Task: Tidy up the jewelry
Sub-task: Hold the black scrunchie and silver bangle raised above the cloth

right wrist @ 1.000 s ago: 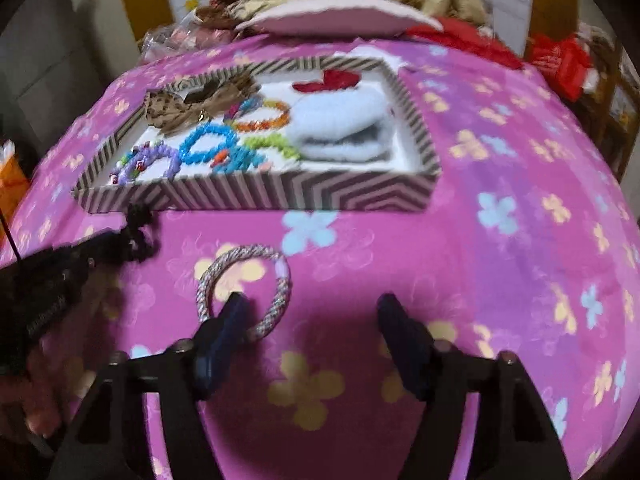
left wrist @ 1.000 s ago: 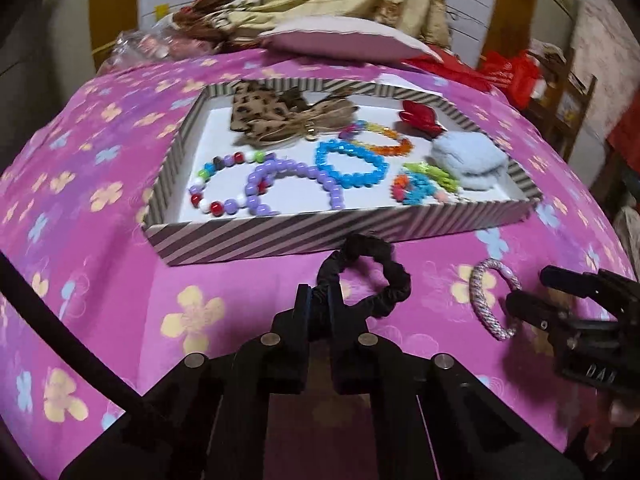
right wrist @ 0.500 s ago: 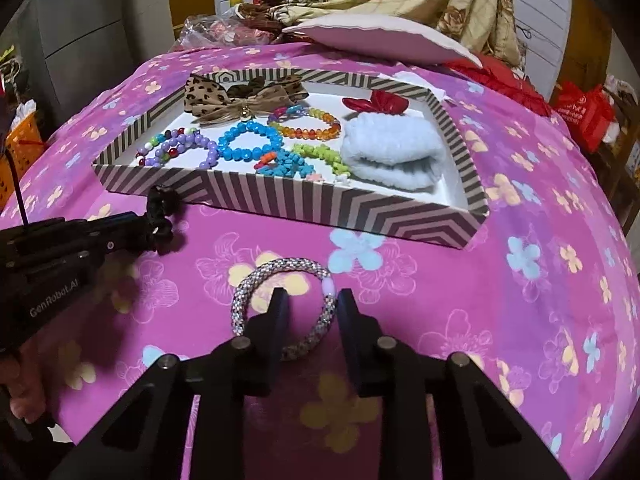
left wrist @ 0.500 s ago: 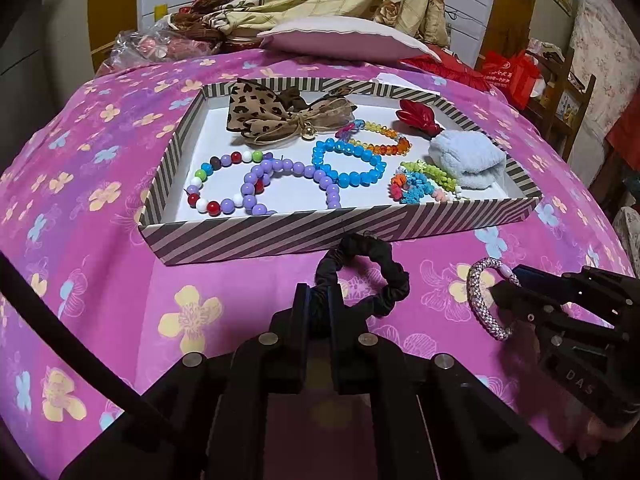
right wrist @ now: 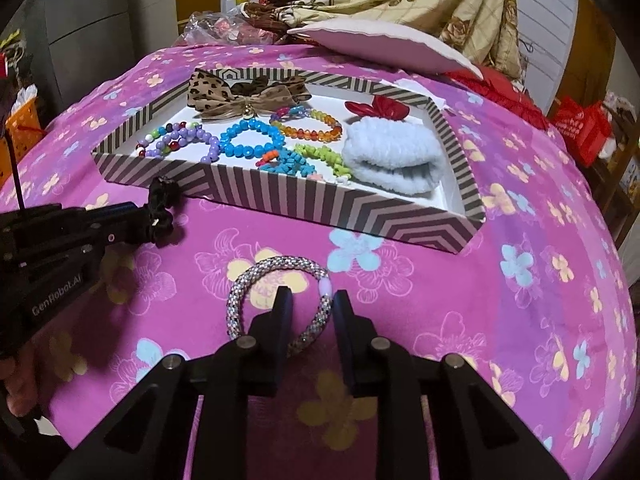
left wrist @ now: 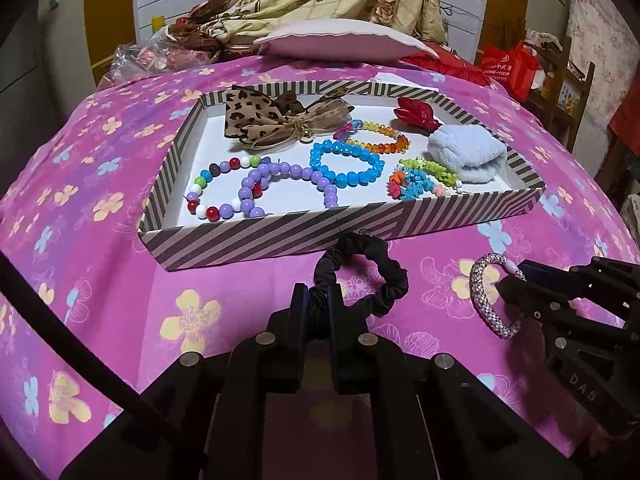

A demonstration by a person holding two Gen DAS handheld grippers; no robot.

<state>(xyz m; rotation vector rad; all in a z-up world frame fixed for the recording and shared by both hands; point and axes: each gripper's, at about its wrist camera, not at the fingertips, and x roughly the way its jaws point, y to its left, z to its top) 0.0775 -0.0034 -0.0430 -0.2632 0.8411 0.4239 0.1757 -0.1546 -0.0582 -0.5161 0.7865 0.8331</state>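
A black scrunchie (left wrist: 384, 280) hangs from my left gripper (left wrist: 318, 296), which is shut on its near side just in front of the striped box (left wrist: 280, 236). The same scrunchie (right wrist: 162, 200) and left gripper (right wrist: 148, 220) show at the left of the right wrist view. A sparkly silver bracelet (right wrist: 256, 276) lies on the pink flowered cover. My right gripper (right wrist: 310, 300) is shut on its right-hand strand, one finger inside the ring and one outside. In the left wrist view that bracelet (left wrist: 480, 300) stands tilted at the tip of the right gripper (left wrist: 512, 276).
The box (right wrist: 320, 204) holds several bead bracelets (left wrist: 344, 164), a leopard bow (left wrist: 264, 120), a red clip (left wrist: 416, 114) and a pale blue fluffy band (left wrist: 468, 152). A pillow (left wrist: 340, 42) and bedding lie behind. A hand (right wrist: 16, 380) grips the left tool.
The right gripper's jaws went from wide apart to closed on the bracelet's strand, and its view rolled level. The left gripper and scrunchie stayed put.
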